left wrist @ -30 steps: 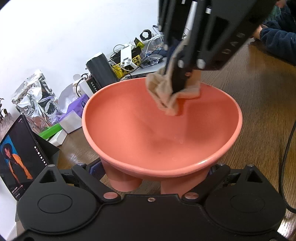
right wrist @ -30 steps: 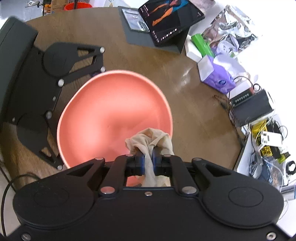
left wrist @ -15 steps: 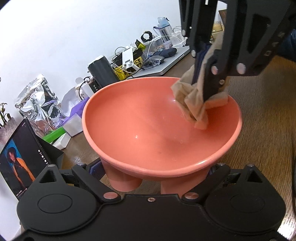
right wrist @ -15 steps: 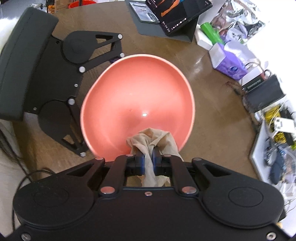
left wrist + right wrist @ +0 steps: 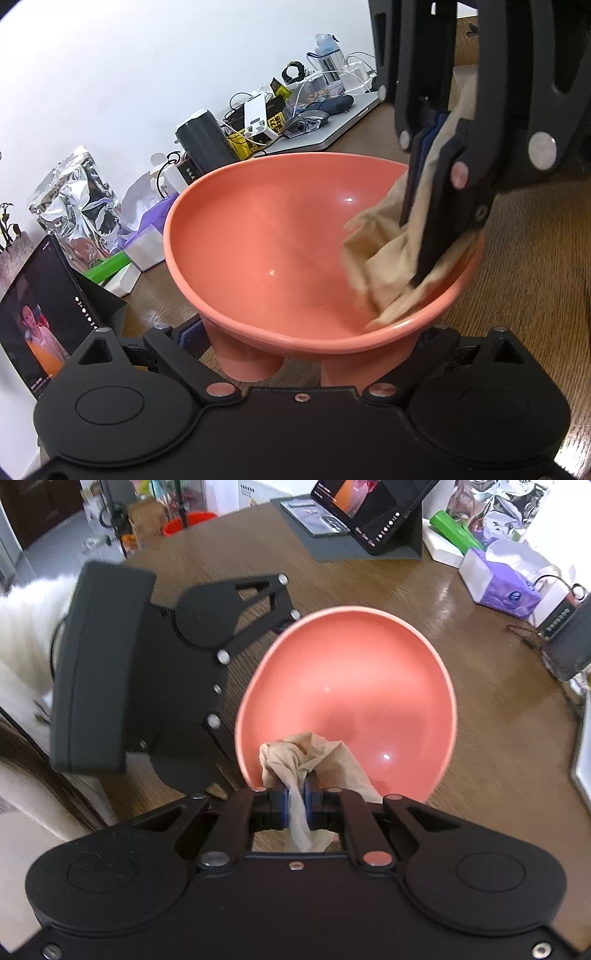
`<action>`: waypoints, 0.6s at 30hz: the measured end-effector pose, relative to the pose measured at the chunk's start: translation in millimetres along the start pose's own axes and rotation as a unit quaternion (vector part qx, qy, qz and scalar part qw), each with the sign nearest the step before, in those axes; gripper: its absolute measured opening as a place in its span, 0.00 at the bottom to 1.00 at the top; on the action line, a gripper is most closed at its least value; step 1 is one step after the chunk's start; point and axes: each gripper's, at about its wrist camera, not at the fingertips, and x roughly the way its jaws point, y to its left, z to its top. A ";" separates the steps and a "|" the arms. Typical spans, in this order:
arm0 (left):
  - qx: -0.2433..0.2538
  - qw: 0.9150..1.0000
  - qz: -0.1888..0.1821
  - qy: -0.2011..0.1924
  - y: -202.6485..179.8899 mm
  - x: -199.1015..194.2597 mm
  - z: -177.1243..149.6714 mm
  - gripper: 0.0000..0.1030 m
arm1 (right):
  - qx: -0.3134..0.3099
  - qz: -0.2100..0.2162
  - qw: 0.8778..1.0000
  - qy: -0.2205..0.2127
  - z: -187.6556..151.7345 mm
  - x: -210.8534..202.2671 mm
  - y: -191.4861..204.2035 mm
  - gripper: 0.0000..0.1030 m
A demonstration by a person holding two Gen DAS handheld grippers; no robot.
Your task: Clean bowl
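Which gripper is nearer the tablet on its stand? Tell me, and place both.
Left. The left gripper holds the coral bowl from the side facing the tablet. The right gripper, pinching the beige cloth, sits at the bowl's opposite rim, farther from the tablet.

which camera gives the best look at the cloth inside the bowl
The left wrist view: the beige cloth shows side-on, pressed against the pink bowl wall by the right tongs. The right wrist view shows only its bunched top.
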 end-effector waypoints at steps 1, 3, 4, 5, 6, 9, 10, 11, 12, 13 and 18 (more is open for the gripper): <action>0.000 1.000 0.000 0.000 -0.1 -0.2 0.1 0.92 | 0.003 0.004 1.000 -0.005 0.8 -0.4 -0.3 0.09; 0.001 1.000 0.000 0.000 0.2 -0.4 0.4 0.92 | 0.008 0.012 1.000 -0.014 2.5 -1.1 -0.9 0.09; 0.001 1.000 0.001 -0.001 0.2 -0.5 0.5 0.92 | 0.011 0.016 1.000 -0.019 3.4 -1.5 -1.2 0.09; 0.002 1.000 0.001 -0.002 -0.1 -0.9 0.5 0.92 | 0.013 0.020 0.999 -0.024 4.2 -1.8 -1.5 0.09; 0.003 1.000 0.002 -0.002 -0.4 -1.2 0.5 0.92 | 0.016 0.024 0.999 -0.029 5.1 -2.2 -1.8 0.09; 0.006 1.000 0.003 -0.005 -1.4 -2.1 0.3 0.92 | 0.024 0.036 0.998 -0.043 7.6 -3.3 -2.6 0.09; 0.007 1.000 0.003 -0.005 -1.7 -2.4 0.4 0.92 | 0.027 0.040 0.998 -0.048 8.5 -3.7 -2.9 0.09; 0.007 1.000 0.003 -0.005 -2.0 -2.8 0.5 0.92 | 0.030 0.044 0.997 -0.052 9.3 -4.1 -3.2 0.09; 0.007 1.000 0.003 -0.005 -2.1 -2.9 0.7 0.92 | 0.032 0.048 0.997 -0.057 10.1 -4.4 -3.5 0.09; 0.007 1.000 0.003 -0.005 -2.3 -2.8 1.0 0.92 | 0.035 0.052 0.996 -0.062 11.0 -4.8 -3.8 0.09; 0.007 1.000 0.004 -0.006 -3.5 -3.7 2.0 0.92 | 0.048 0.071 0.993 -0.085 15.2 -6.6 -5.3 0.09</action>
